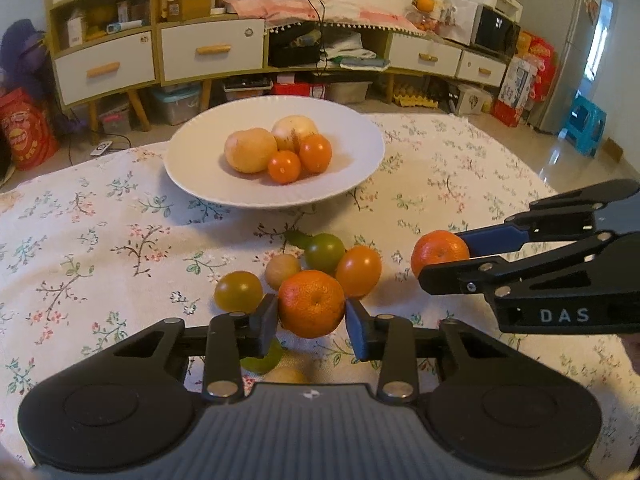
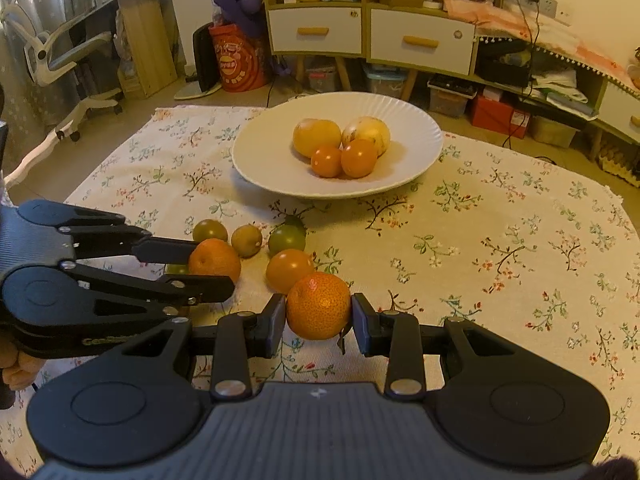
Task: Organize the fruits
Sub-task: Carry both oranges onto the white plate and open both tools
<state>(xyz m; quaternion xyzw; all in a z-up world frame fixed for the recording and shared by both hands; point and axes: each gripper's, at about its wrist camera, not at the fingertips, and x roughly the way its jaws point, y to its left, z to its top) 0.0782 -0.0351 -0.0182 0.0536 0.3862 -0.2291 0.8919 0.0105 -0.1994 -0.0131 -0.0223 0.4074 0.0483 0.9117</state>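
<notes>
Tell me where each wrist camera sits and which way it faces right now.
Left wrist: on the left gripper, looking forward over the mandarin it clamps toward the white plate; the right gripper enters at right.
Right wrist: on the right gripper, facing the same plate over its own mandarin; the left gripper and some fingers show at left.
Shared: plate, loose fruit, floral tablecloth, both mandarins.

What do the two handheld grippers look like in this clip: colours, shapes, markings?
Both the left gripper and right gripper are matte black with ribbed grey bodies, round side discs, silver pivot screws and linkage arms. Each has one blue-faced pad among its jaws. White "DAS" lettering marks the right gripper's side.
</notes>
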